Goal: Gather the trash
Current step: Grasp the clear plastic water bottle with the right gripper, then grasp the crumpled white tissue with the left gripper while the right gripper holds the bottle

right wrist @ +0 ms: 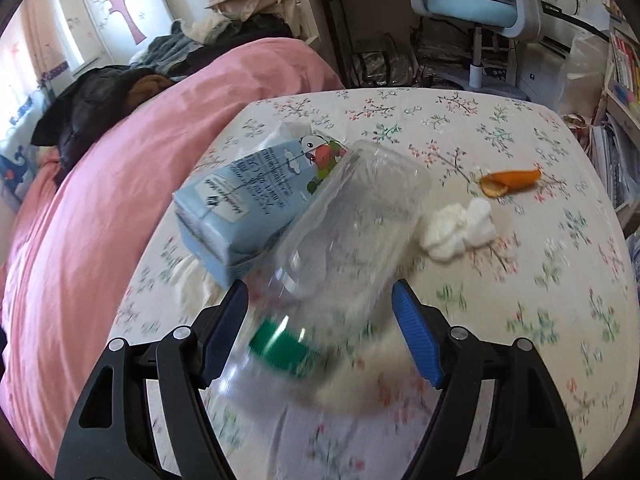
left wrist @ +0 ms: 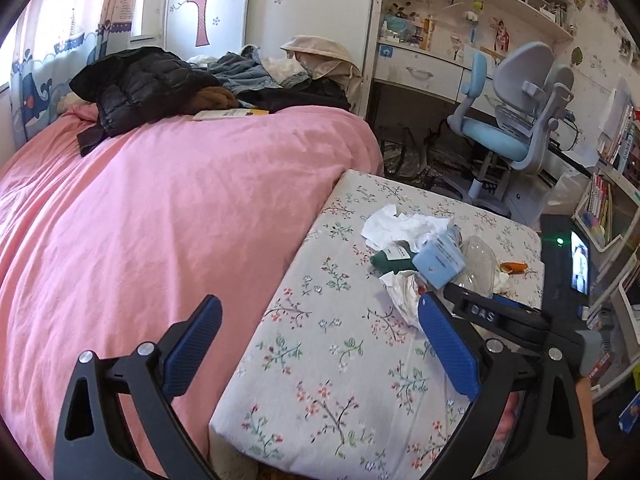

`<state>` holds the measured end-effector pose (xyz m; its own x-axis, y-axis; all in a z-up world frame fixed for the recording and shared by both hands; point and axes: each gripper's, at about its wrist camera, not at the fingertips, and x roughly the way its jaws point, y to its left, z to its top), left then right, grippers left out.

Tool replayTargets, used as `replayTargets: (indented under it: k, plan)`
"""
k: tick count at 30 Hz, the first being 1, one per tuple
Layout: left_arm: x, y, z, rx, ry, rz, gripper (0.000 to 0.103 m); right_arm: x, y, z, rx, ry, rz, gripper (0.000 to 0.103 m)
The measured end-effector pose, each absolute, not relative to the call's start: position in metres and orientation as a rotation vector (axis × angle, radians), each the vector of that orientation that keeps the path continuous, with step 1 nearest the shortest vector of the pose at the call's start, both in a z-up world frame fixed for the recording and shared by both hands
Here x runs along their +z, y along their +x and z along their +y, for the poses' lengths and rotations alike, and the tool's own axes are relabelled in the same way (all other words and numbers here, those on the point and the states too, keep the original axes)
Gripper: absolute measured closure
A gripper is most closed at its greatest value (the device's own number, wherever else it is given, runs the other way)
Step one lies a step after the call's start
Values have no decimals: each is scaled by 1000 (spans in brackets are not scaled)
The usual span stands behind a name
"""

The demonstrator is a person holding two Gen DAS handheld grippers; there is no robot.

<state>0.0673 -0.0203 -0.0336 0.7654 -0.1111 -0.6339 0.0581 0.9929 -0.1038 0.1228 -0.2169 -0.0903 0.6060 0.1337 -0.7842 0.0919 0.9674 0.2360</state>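
Note:
Trash lies on a floral-covered table (left wrist: 328, 352): white crumpled paper (left wrist: 400, 224), a green item (left wrist: 390, 262), a light blue carton (left wrist: 438, 262), a clear plastic bottle (left wrist: 478, 264) and an orange peel (left wrist: 514, 267). My left gripper (left wrist: 320, 344) is open and empty over the table's near left part. In the right wrist view the clear bottle (right wrist: 352, 220) with its green cap (right wrist: 280, 346) lies between the fingers of my open right gripper (right wrist: 320, 332). The carton (right wrist: 248, 204) touches the bottle's left side. A white tissue wad (right wrist: 460, 228) and the peel (right wrist: 510, 182) lie to the right.
A bed with a pink cover (left wrist: 160, 208) runs along the table's left side, with clothes (left wrist: 132, 84) piled at its far end. A blue desk chair (left wrist: 508, 120) and desk stand beyond the table. Bookshelves (left wrist: 612, 200) line the right. A phone (left wrist: 580, 262) is mounted at the right.

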Motion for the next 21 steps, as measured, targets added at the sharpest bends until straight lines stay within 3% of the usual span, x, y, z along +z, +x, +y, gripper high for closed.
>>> replayTargets:
  k: [9,21]
  plan:
    - [-67,112,-48,-176,-92,873,9,-94,118,-236,144,206,991,41]
    - [-105,153,-95,-193,-34,961,9,-100,57,-281,211,216,1046,40]
